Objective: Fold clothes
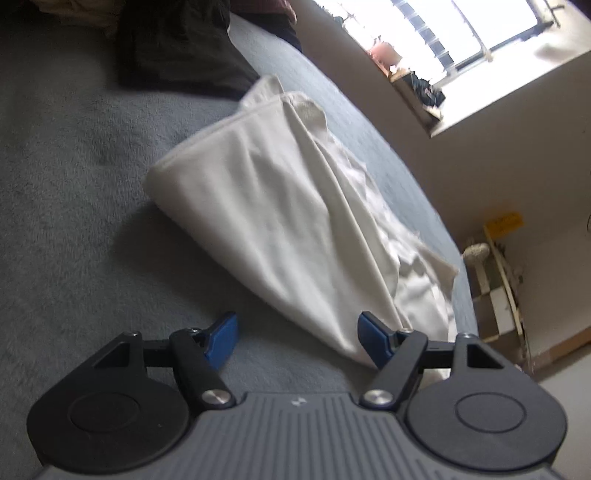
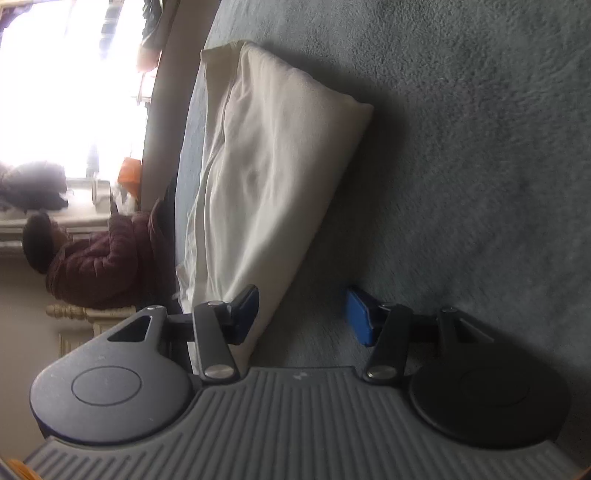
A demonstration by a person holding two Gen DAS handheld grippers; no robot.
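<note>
A cream-white garment (image 1: pixel 280 221) lies folded in a long bundle on the grey-blue bed cover (image 1: pixel 74 229). My left gripper (image 1: pixel 297 339) is open and empty, just in front of the bundle's near corner; its right blue pad (image 1: pixel 373 343) overlaps the cloth edge. In the right wrist view the same garment (image 2: pixel 266 166) stretches away from the camera. My right gripper (image 2: pixel 303 317) is open and empty at the garment's near end, with its left pad (image 2: pixel 247 314) against the cloth and its right pad (image 2: pixel 358 317) over the cover.
A dark garment (image 1: pixel 177 48) lies at the far end of the bed. A person in a maroon jacket (image 2: pixel 107 258) sits beyond the bed's edge. A bright window (image 1: pixel 461 33) and a cluttered sill are beyond. A box with a yellow tag (image 1: pixel 502 280) stands by the wall.
</note>
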